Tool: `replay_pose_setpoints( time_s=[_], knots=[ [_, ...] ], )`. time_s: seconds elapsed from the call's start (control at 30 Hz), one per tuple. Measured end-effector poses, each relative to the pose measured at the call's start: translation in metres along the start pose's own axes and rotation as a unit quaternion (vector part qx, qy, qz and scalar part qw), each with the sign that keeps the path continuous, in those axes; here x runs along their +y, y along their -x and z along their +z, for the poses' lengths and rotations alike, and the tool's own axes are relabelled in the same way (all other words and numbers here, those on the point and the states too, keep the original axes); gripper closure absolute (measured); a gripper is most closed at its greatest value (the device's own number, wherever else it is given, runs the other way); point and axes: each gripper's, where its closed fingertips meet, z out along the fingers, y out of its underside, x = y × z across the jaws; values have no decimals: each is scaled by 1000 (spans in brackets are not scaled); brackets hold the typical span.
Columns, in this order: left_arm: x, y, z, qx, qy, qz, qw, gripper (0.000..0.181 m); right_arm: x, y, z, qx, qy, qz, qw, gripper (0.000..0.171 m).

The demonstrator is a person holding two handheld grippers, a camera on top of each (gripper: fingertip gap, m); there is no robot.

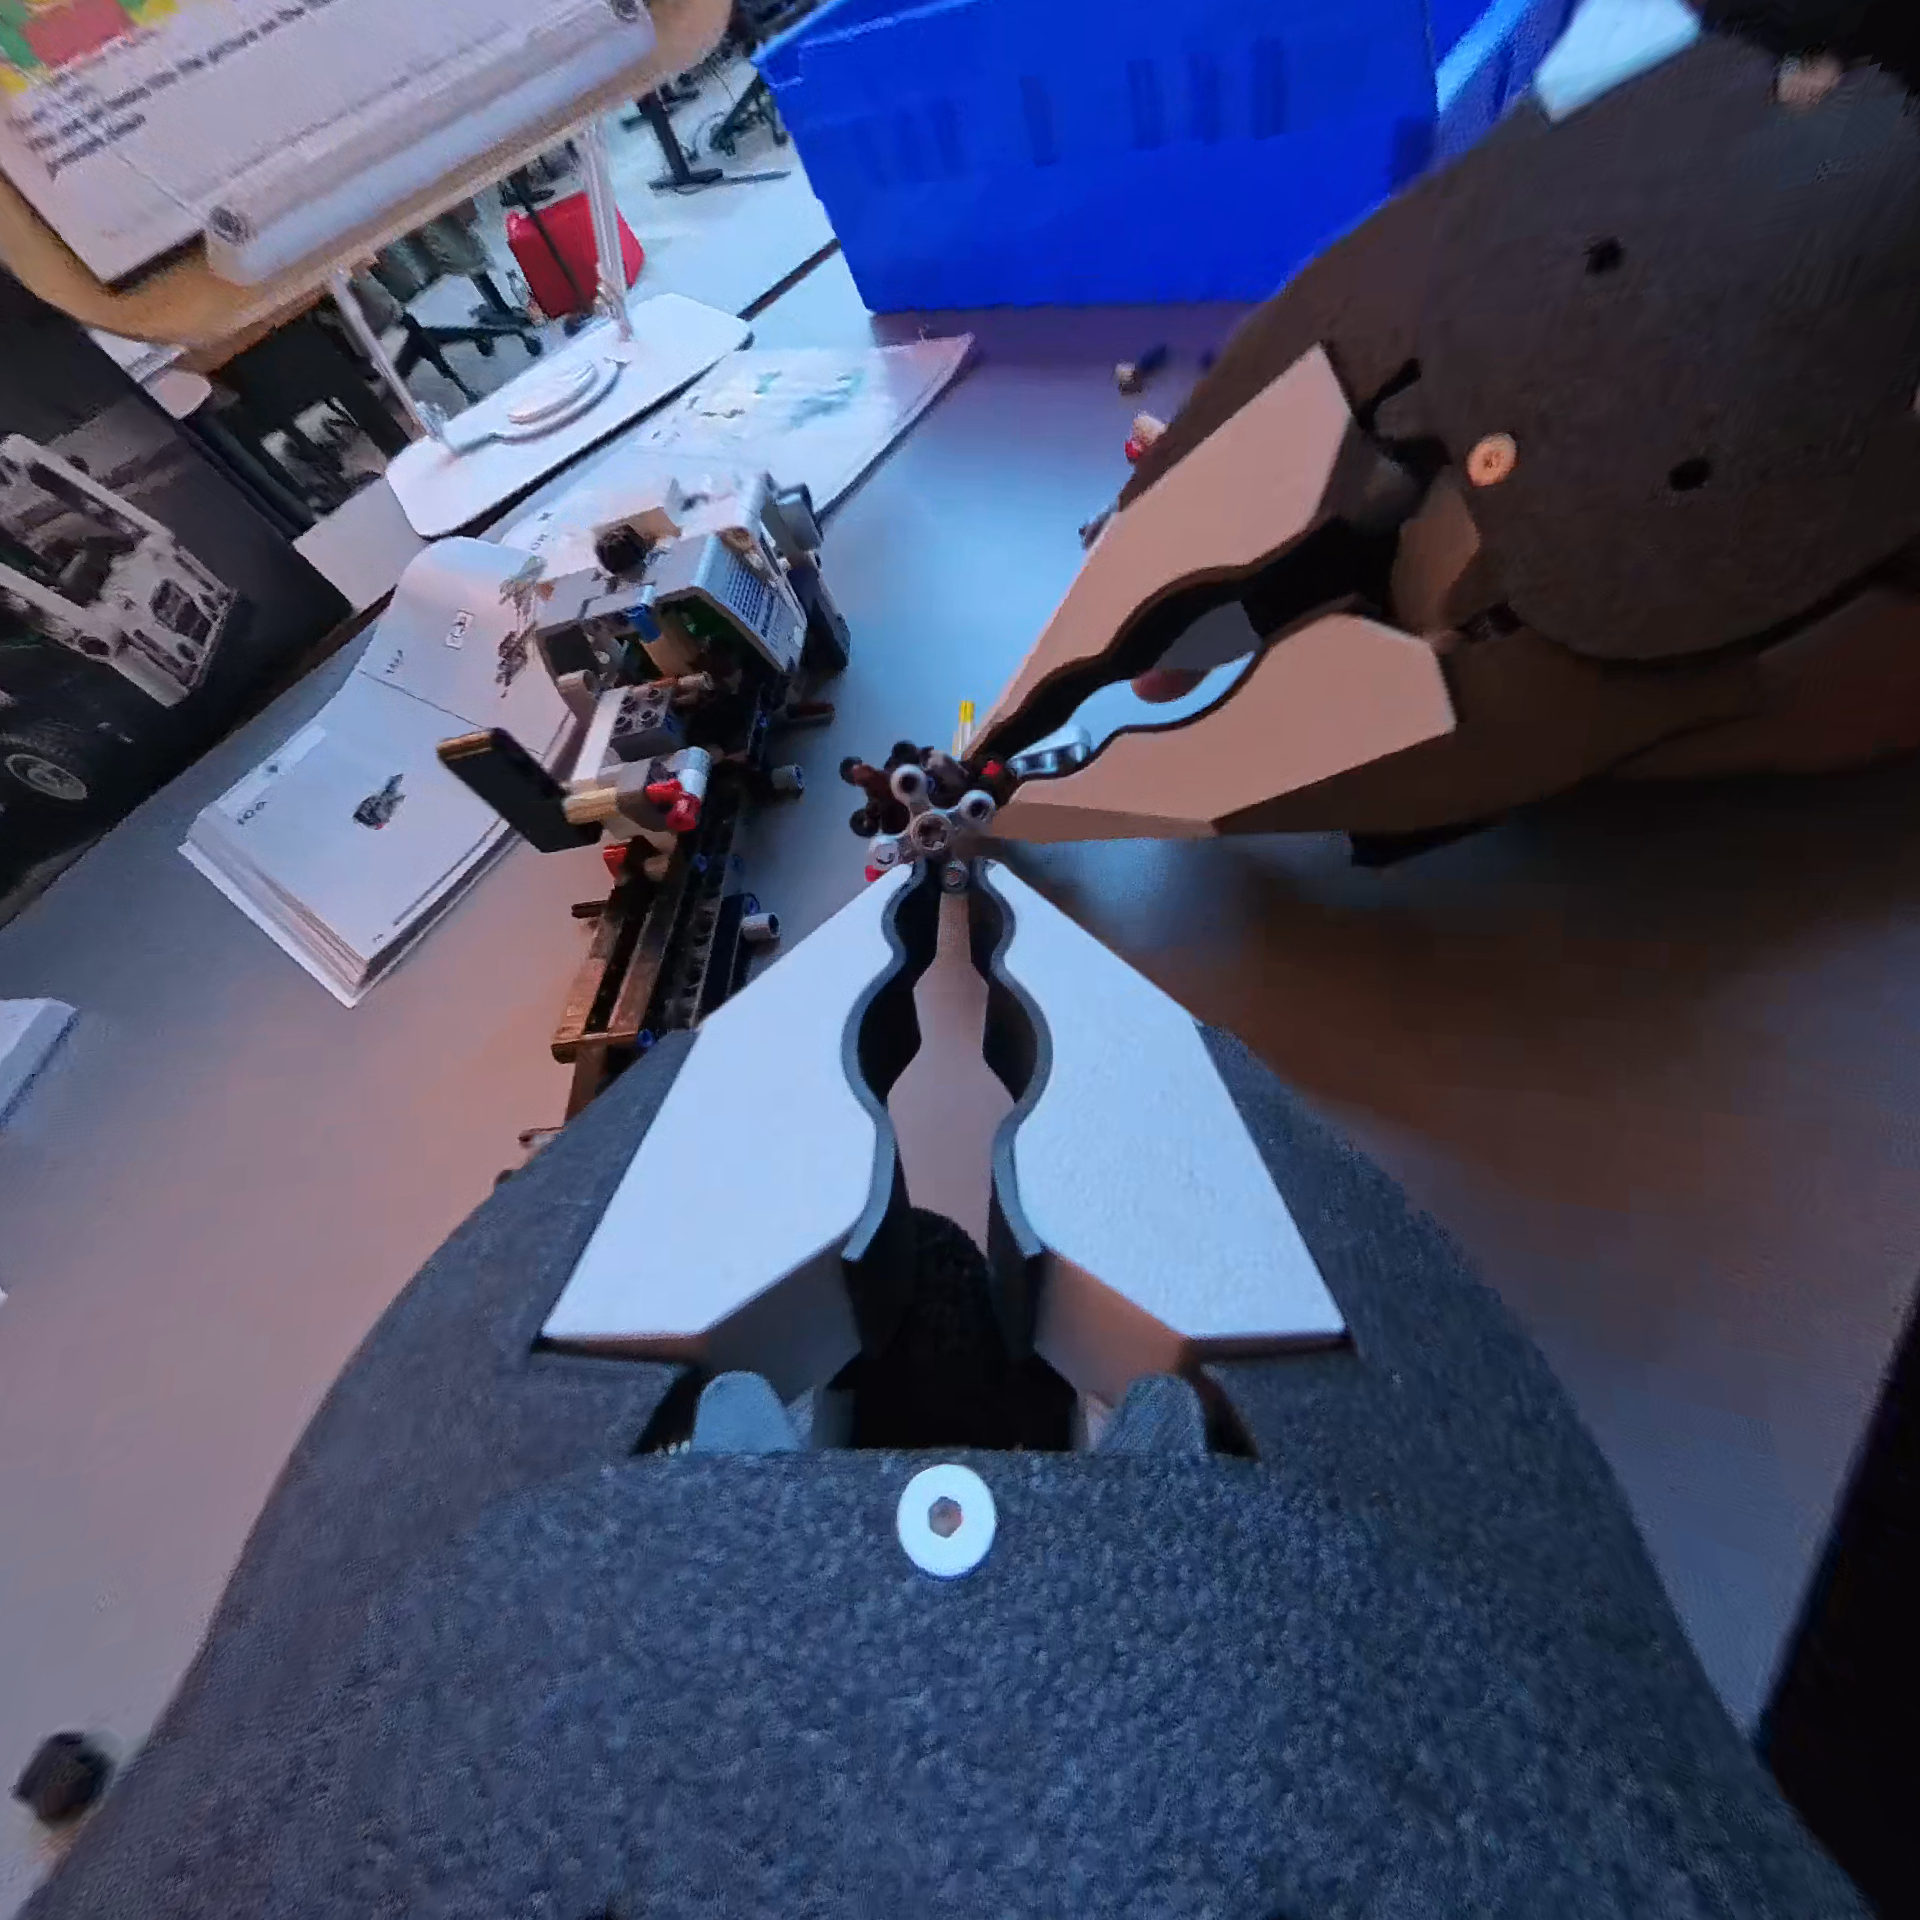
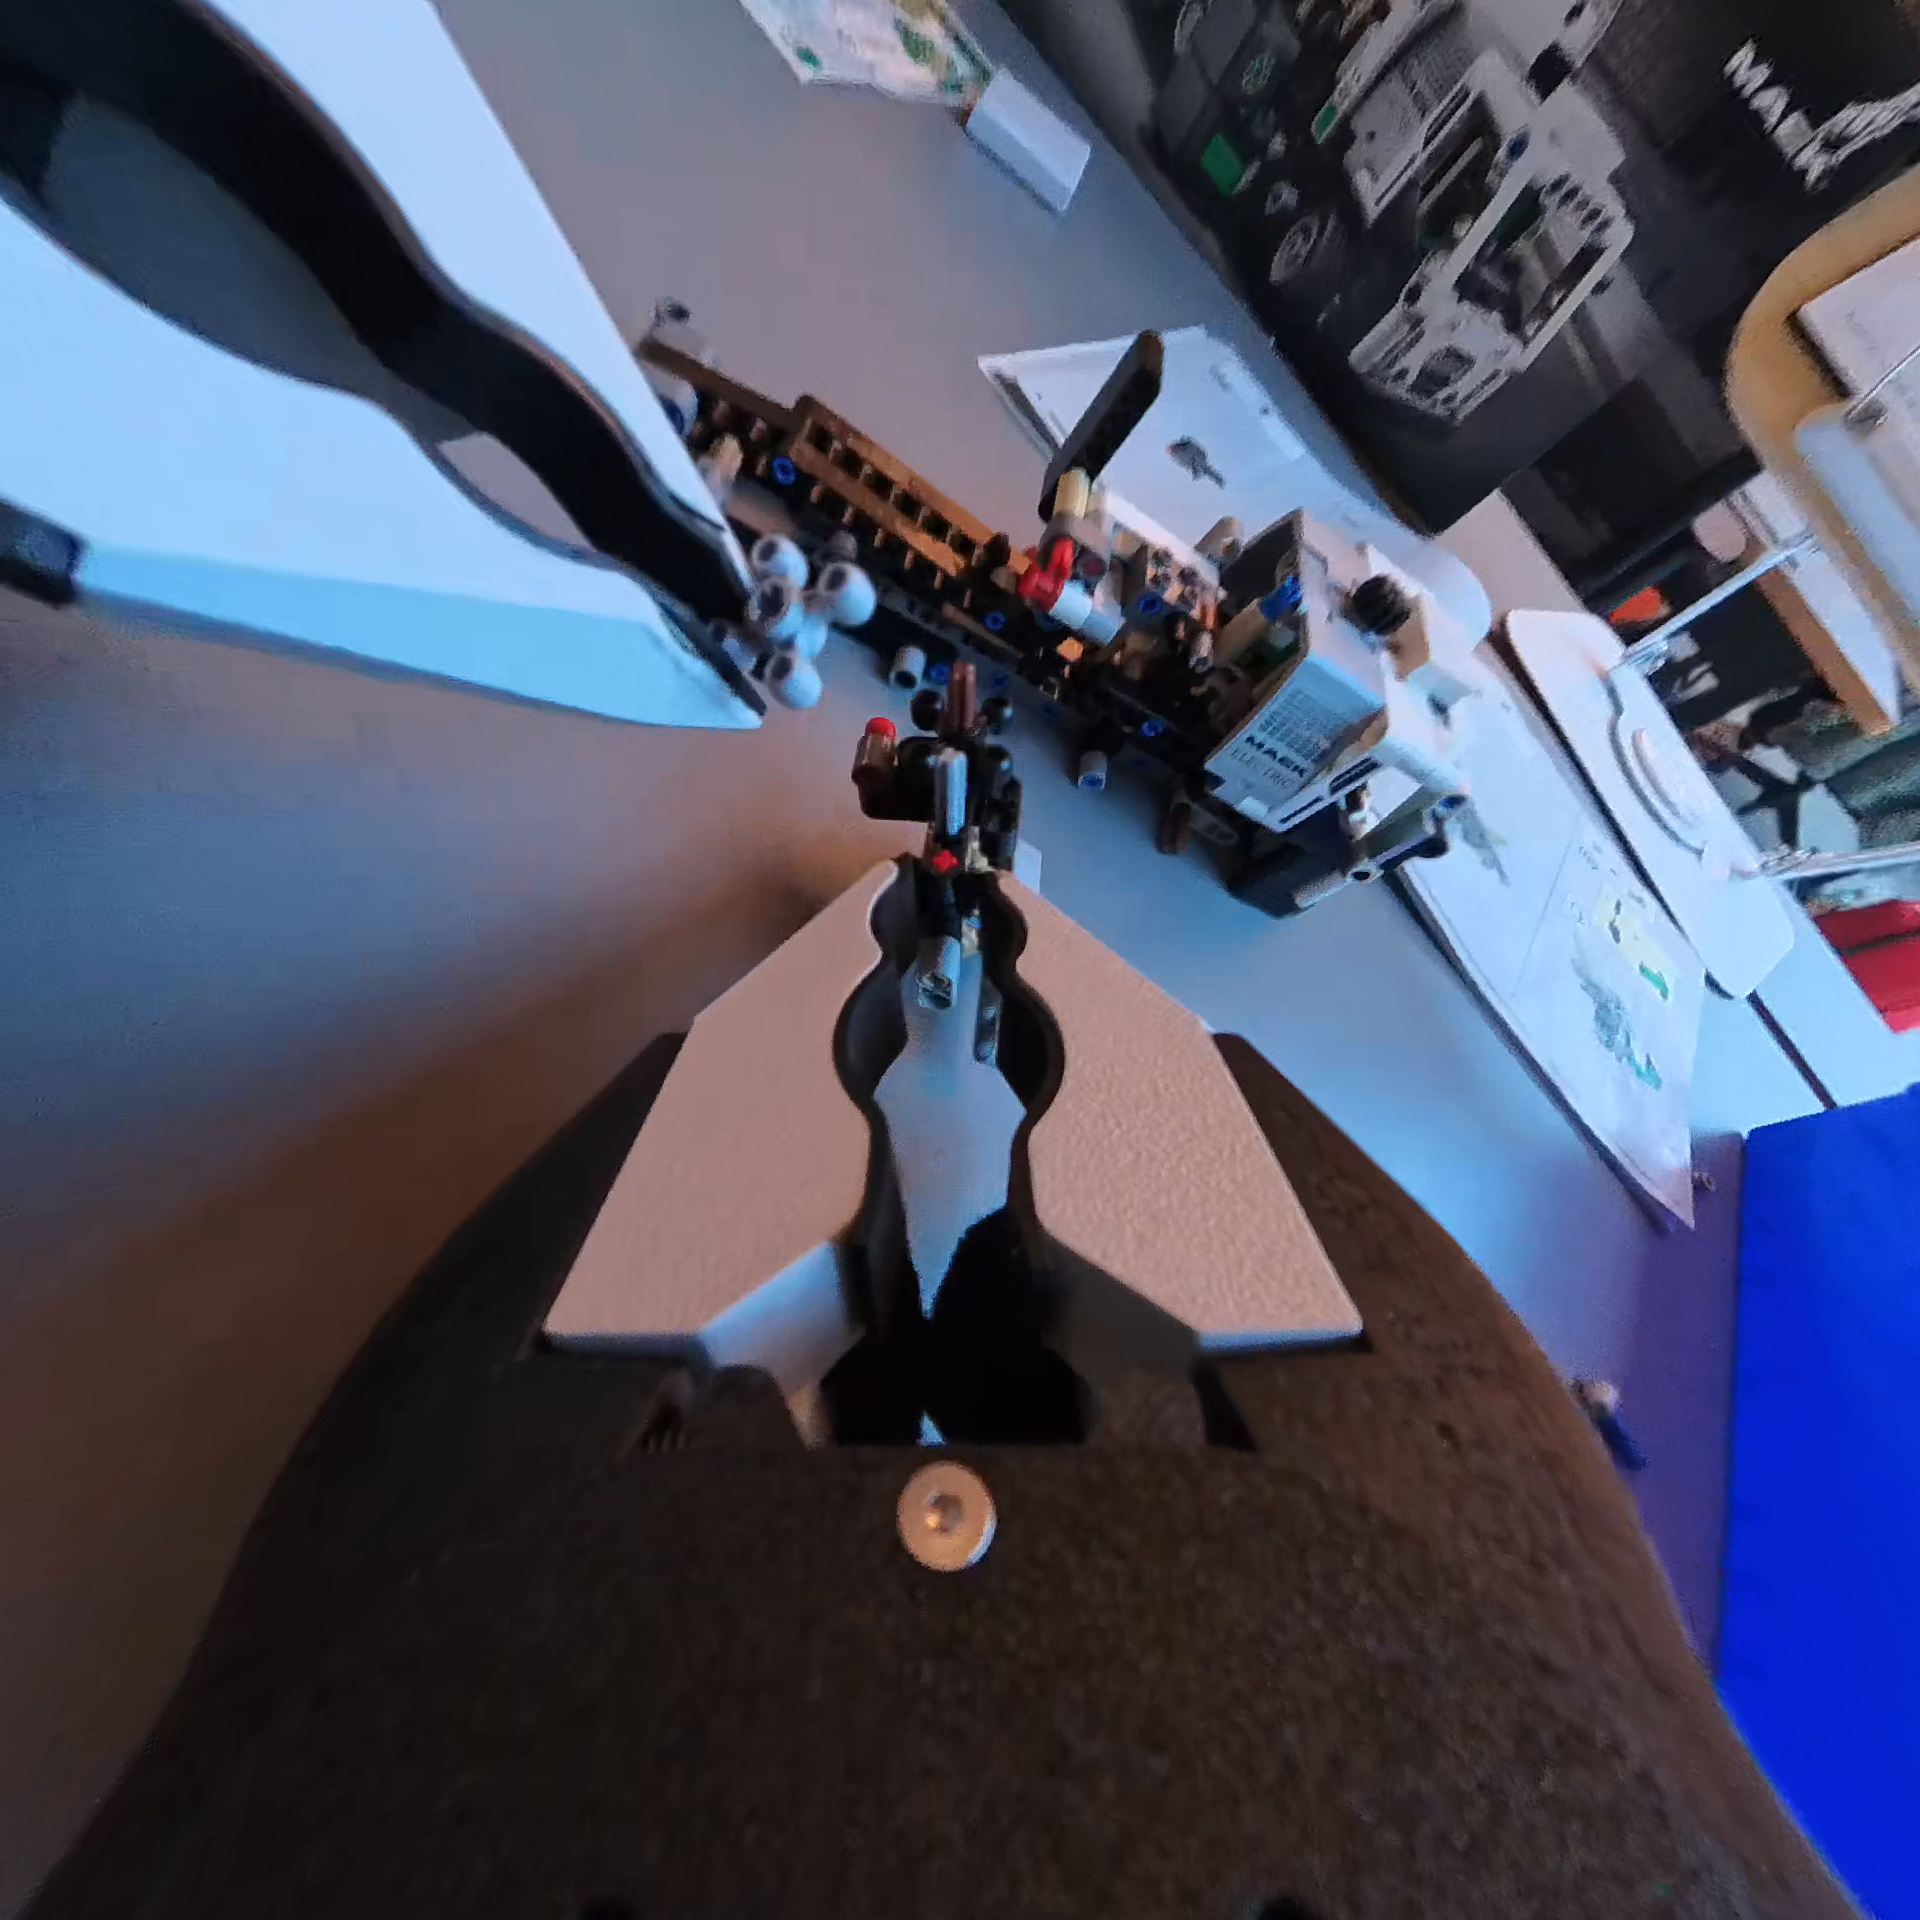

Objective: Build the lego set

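Observation:
My left gripper (image 1: 945, 873) is shut on a grey hub piece with white round ends (image 1: 930, 826), held above the table. My right gripper (image 1: 982, 795) comes in from the upper right and is shut on a small black lego assembly (image 1: 914, 774) with a grey beam and red pins. In the right wrist view the right gripper (image 2: 951, 878) holds that black assembly (image 2: 951, 779), and the left gripper (image 2: 750, 670) with the hub piece (image 2: 795, 623) is just up and left of it, a small gap between them. The partly built truck chassis (image 1: 675, 748) (image 2: 1039, 582) lies on the table behind.
An open instruction booklet (image 1: 353, 831) (image 2: 1216, 416) lies under and beside the chassis. A blue bin (image 1: 1091, 156) (image 2: 1829, 1351) stands at the far side. The set's dark box (image 1: 83, 623) (image 2: 1455, 208) and a white stand (image 1: 571, 405) are to one side. Small loose parts (image 1: 1138, 426) lie near the bin. The grippers' ends are close to 5 centimetres from one another.

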Motion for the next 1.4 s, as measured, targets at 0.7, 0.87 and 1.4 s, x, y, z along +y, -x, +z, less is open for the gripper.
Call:
replay_pose_setpoints(
  time_s=[0.7, 0.87, 1.4],
  knots=[
    [-27, -11, -20, -11, 107, -88, 990, 178, -42, -3, -36, 76, -141, -90, 983, 161],
    [-23, -9, -19, -19, 132, -56, 989, 178, -41, 0, -35, 75, -141, -109, 981, 161],
    [-23, -12, -17, -3, 148, -24, 989, 178, -38, 2, -32, 75, -130, -131, 980, 162]
  ],
)
